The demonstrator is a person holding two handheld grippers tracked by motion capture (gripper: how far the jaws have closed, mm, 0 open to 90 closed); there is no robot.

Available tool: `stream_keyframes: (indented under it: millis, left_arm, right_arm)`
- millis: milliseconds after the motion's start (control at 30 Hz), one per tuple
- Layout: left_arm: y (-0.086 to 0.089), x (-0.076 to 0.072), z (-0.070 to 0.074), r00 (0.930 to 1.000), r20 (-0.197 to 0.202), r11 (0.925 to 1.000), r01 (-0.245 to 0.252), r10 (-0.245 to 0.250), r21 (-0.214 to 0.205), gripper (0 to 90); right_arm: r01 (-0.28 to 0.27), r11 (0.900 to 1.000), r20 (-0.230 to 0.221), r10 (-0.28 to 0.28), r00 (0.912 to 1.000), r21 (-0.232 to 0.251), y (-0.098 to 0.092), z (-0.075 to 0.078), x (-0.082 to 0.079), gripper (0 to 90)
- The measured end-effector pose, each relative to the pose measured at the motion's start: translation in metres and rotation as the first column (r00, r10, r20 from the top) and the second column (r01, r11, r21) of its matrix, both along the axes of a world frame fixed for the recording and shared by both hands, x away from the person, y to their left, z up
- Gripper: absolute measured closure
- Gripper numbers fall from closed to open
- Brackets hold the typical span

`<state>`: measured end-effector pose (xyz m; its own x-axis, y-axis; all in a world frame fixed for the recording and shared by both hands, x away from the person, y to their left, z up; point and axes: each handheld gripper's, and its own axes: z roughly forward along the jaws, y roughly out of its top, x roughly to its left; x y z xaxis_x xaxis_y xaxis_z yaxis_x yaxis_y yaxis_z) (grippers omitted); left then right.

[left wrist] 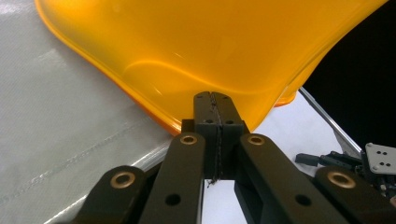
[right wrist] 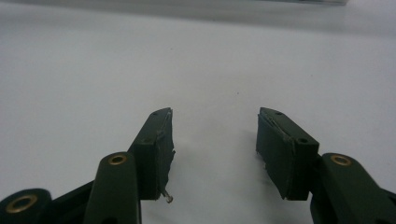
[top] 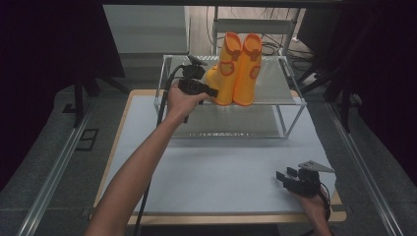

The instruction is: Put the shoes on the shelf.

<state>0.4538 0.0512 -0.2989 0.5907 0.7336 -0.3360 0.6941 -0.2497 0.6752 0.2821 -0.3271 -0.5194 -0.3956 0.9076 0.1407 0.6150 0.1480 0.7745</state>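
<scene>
A pair of yellow boots (top: 236,69) stands upright on the top shelf of a wire rack (top: 290,101) at the far side of the worktop (top: 216,172). The left gripper (top: 212,92) is at the toe of the left boot of the pair, its fingers (left wrist: 205,114) pressed together with nothing between them, tips at the boot's sole edge. Well away from the rack, at the worktop's near right corner, the right gripper (top: 283,176) rests low with its fingers (right wrist: 156,144) spread apart over bare surface.
</scene>
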Motion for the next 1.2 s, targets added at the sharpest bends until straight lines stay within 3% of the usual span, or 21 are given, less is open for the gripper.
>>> stream_keyframes:
  millis: [367, 433, 533, 600, 800, 1033, 1200]
  left_arm:
    - [0.006, 0.000, -0.003, 1.0000, 0.005, 0.9999, 0.003, -0.003, -0.014, 89.5]
    - [0.008, -0.001, -0.003, 0.9999, 0.014, 1.0000, 0.002, -0.002, -0.007, 85.5]
    - [0.017, -0.001, -0.002, 0.9998, 0.019, 0.9991, 0.001, 0.000, -0.042, 79.3]
    - [0.023, -0.002, 0.000, 0.9998, 0.022, 0.9991, -0.004, 0.005, -0.043, 76.5]
    - [0.038, -0.008, 0.003, 0.9993, 0.036, 0.9989, -0.006, 0.008, -0.046, 73.5]
    - [0.047, -0.017, 0.004, 0.9984, 0.054, 0.9992, 0.020, -0.018, -0.035, 65.3]
    - [0.052, -0.021, 0.004, 0.9963, 0.058, 0.9965, 0.066, -0.063, -0.051, 56.8]
  right_arm:
    - [0.005, 1.0000, -0.005, -0.005, 1.0000, 0.002, -0.003, 0.000, -0.001, 45.6]
    - [0.008, 1.0000, -0.004, -0.008, 1.0000, 0.003, -0.003, 0.000, -0.001, 45.6]
    - [0.012, 0.9999, -0.006, -0.012, 0.9999, 0.004, -0.005, 0.000, -0.001, 45.5]
    - [0.013, 0.9999, -0.004, -0.013, 0.9999, 0.002, -0.006, 0.000, -0.001, 45.5]
    - [0.019, 0.9998, -0.006, -0.019, 0.9998, 0.006, -0.007, 0.000, -0.001, 45.5]
    - [0.015, 0.9999, -0.003, -0.015, 0.9999, 0.002, -0.006, 0.000, -0.001, 45.5]
    - [0.017, 0.9999, -0.004, -0.017, 0.9998, 0.003, -0.007, 0.000, -0.001, 45.4]
